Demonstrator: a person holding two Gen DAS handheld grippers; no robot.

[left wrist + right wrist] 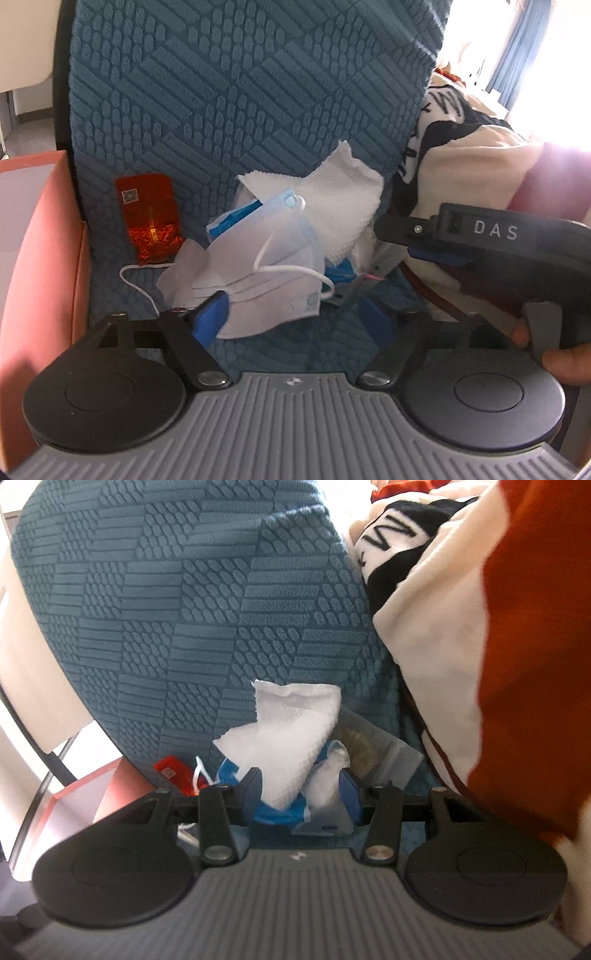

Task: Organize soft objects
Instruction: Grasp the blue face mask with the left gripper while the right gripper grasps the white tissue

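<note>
Two claws work over one small heap on a teal patterned seat [236,92].

Left wrist view: the left claw [295,317] stands fairly wide, its pads pressing on nothing. A face mask [273,266] lies between its fingers, with the lower edge against the left pad [210,317]; the right pad is well clear of the cloth. Beyond the mask, farther from the claw, sits a white paper towel [332,206]. An orange packet [149,218] stands left of the heap, against the seat back. The right claw [402,236] comes in from the right, its tip at the towel's edge, with a hand [554,354] on its grip.

Right wrist view: the right claw [303,794] is half closed around the towel [291,746] and a blue-and-white wad beneath it; the pads seem to press on the bundle, though the blur leaves it unsure. A cream, black and rust blanket [443,664] lies to the right.
</note>
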